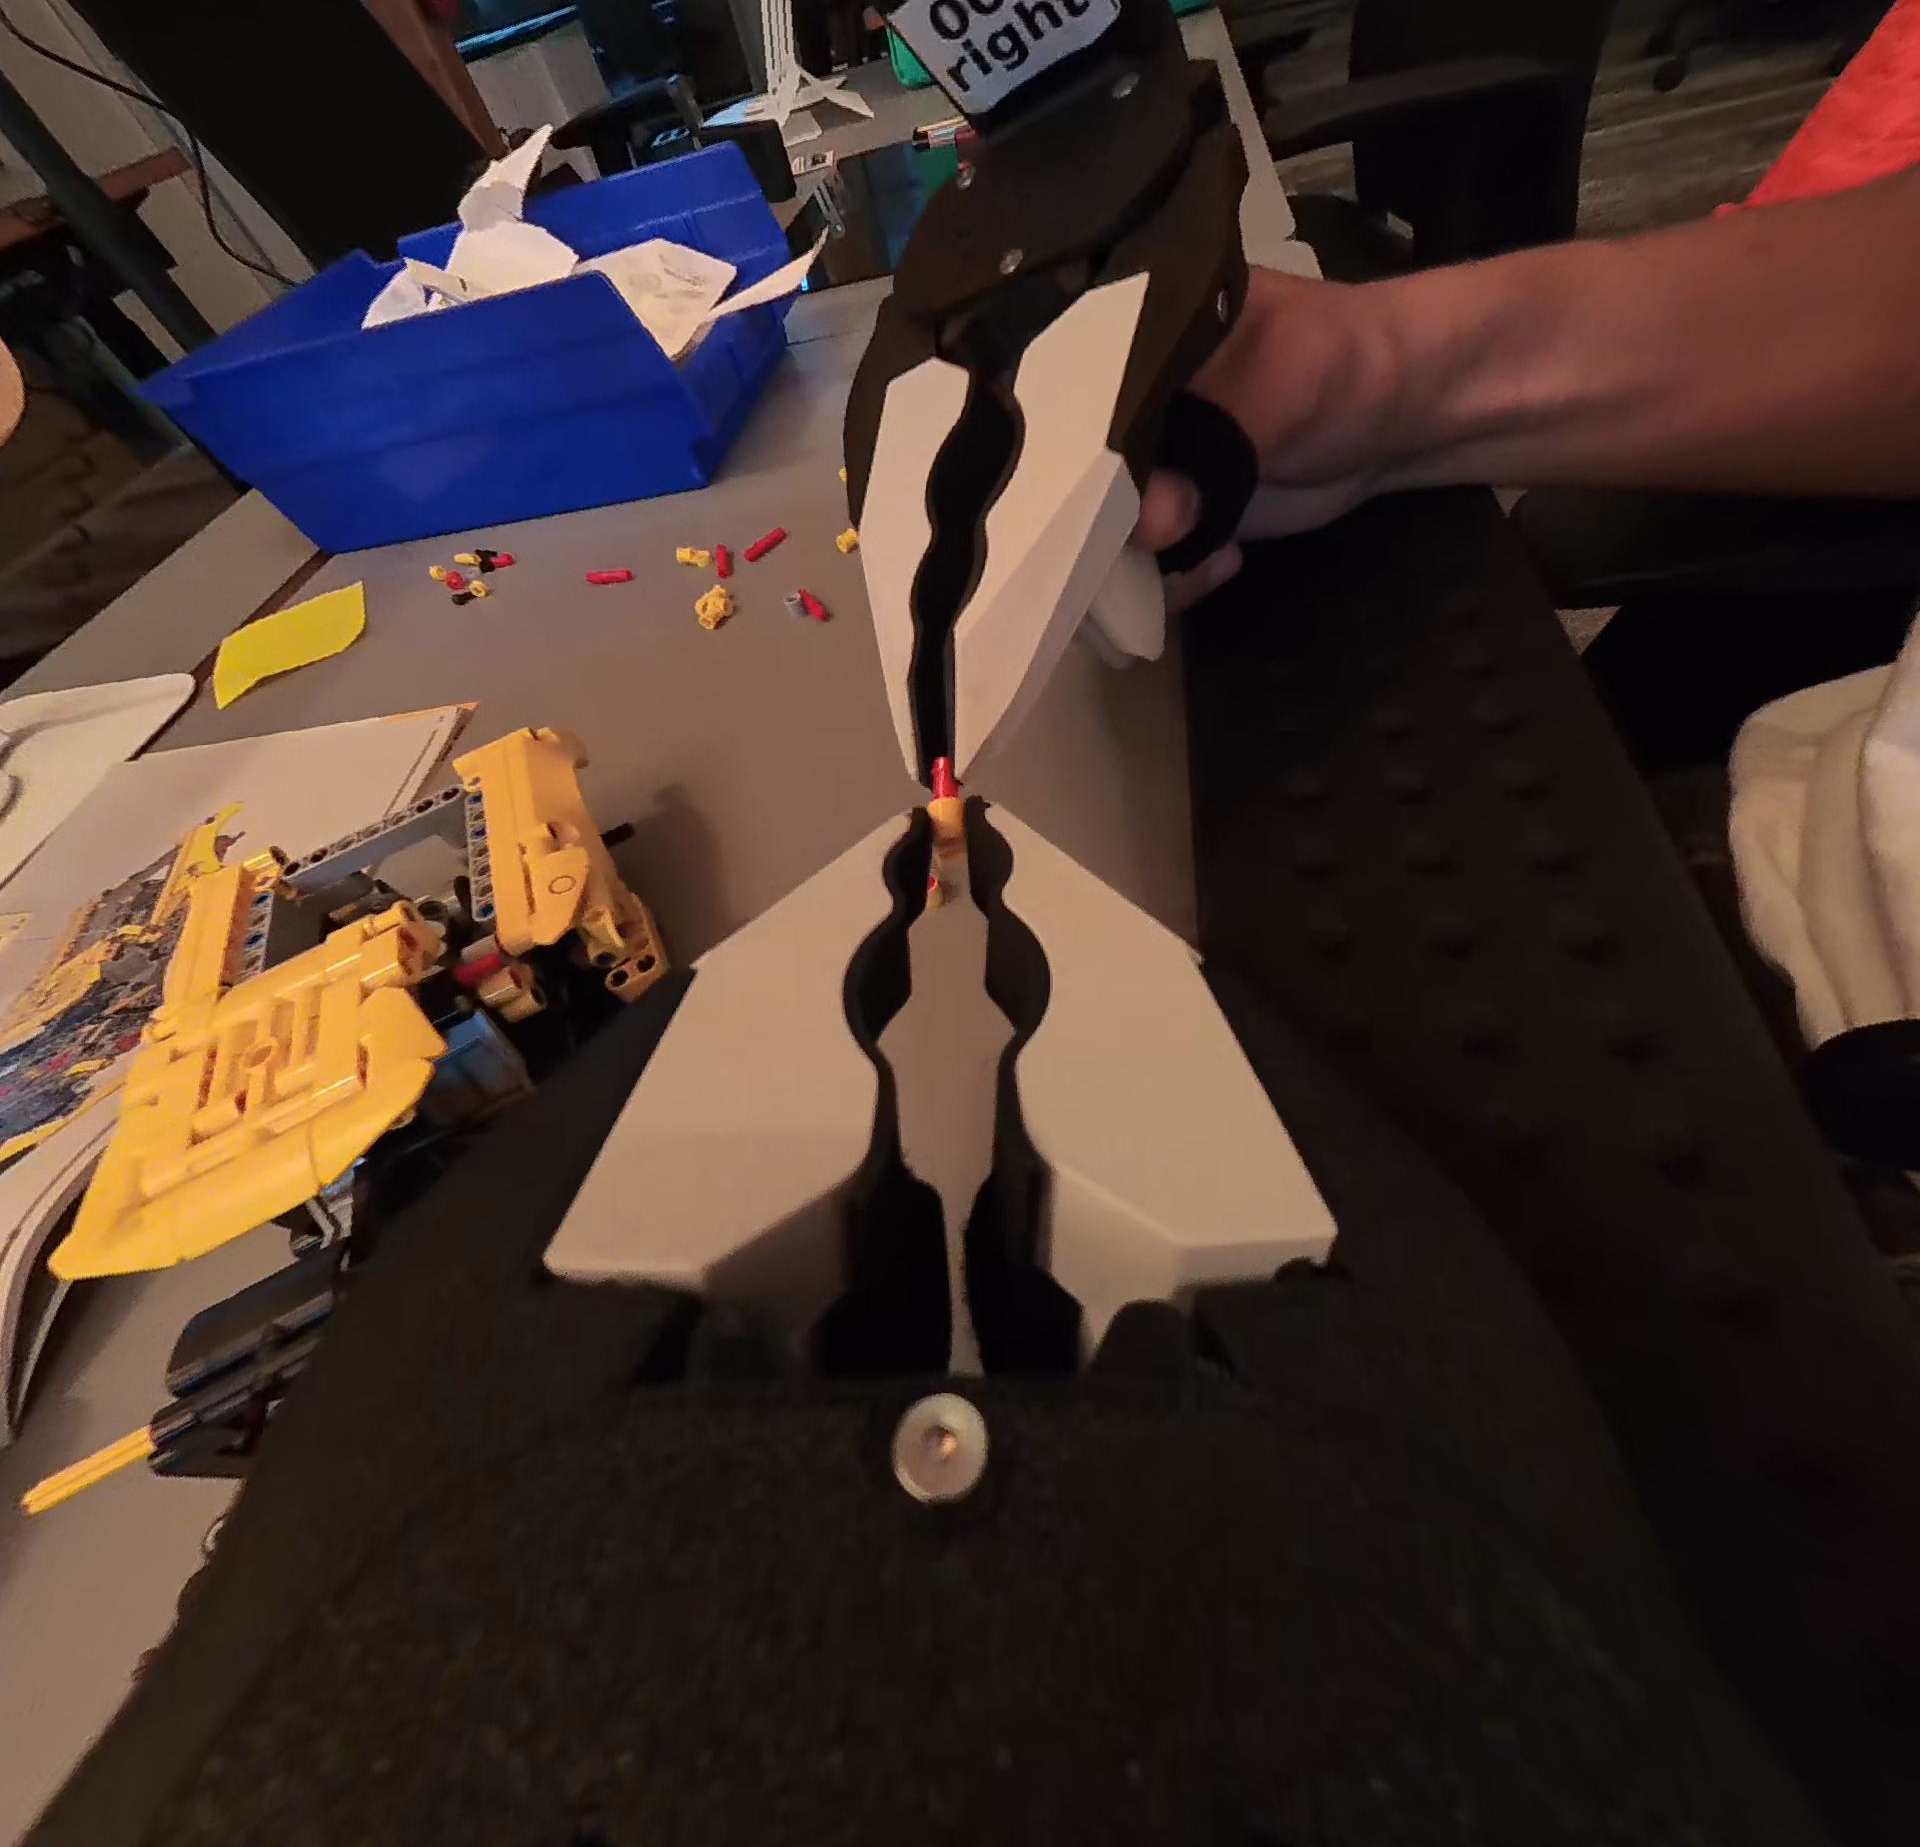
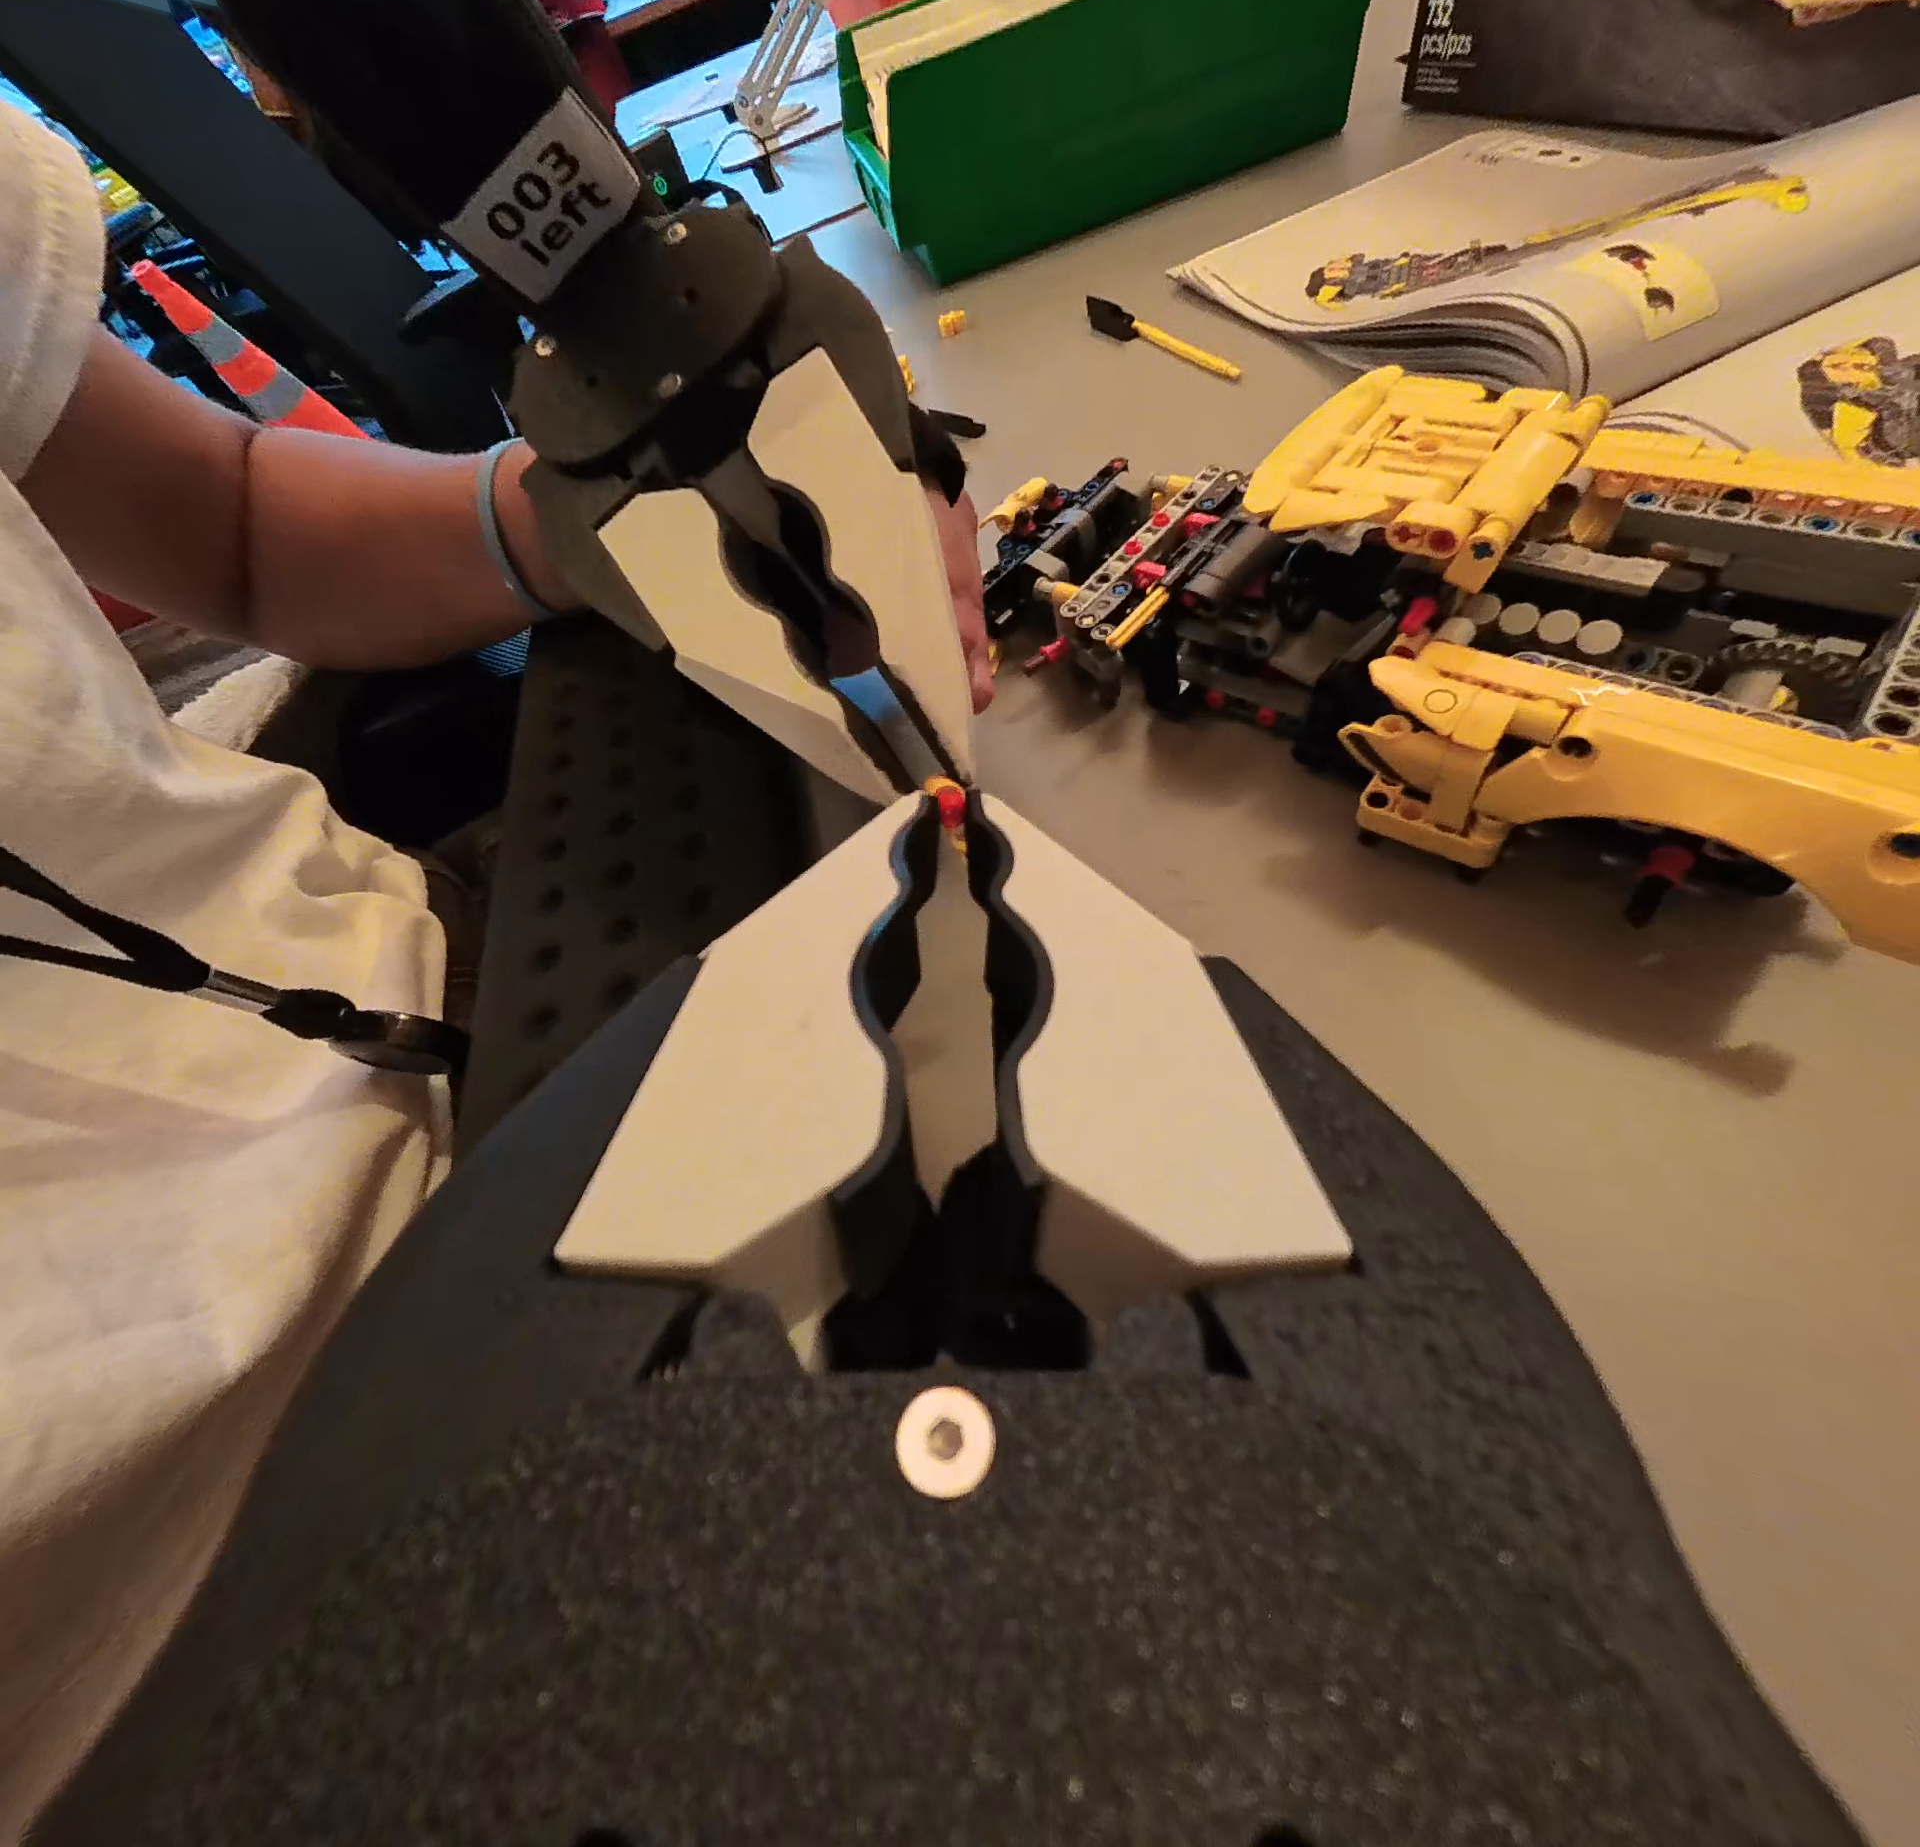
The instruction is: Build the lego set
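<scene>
Your left claw [image 1: 945, 829] is pinched nearly closed on a small yellow connector [image 1: 945, 823], and your right claw [image 2: 951, 810] meets it tip to tip, narrowed around a red pin [image 2: 950, 808] whose long axis runs in line with both claws, its end seated at the connector. Both claws have smooth pale wedge-shaped fingers [image 2: 748, 1101] with wavy black inner edges. The pair hangs just above the grey desk [image 2: 1455, 1122], near the yellow and black lego vehicle [image 2: 1538, 592] lying on its side
</scene>
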A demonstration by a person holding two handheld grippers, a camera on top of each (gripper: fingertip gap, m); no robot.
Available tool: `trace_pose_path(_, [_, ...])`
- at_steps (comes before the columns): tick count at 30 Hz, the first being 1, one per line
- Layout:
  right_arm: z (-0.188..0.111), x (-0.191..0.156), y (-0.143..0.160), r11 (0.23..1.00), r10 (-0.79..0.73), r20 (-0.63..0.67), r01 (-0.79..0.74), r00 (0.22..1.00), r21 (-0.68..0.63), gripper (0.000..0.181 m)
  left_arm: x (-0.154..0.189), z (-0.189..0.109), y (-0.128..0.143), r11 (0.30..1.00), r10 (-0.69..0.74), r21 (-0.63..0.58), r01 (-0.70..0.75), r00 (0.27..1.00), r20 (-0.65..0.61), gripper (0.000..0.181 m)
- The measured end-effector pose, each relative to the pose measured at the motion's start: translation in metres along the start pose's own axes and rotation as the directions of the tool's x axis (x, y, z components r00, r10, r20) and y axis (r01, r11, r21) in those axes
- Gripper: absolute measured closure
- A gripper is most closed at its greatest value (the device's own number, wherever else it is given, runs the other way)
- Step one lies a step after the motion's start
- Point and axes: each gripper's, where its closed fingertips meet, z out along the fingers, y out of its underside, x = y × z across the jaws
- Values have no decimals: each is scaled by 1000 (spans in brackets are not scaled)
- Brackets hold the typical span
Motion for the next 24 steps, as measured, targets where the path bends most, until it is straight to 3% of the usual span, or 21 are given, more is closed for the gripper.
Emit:
trace_pose_path(14, [-6,-24,-9,998,0,175,-12,985,68,178,16,-10,-20,965,-213,106,239,953,-216,175])
trace_pose_path(21, [-4,-25,-7,998,34,205,-45,978,51,177,16,-11,-21,939,-294,98,329,918,-265,176])
trace_pose_path(24, [-7,-21,-16,993,22,169,-41,985,108,177,10,-11,-26,917,-335,130,378,904,-265,175])
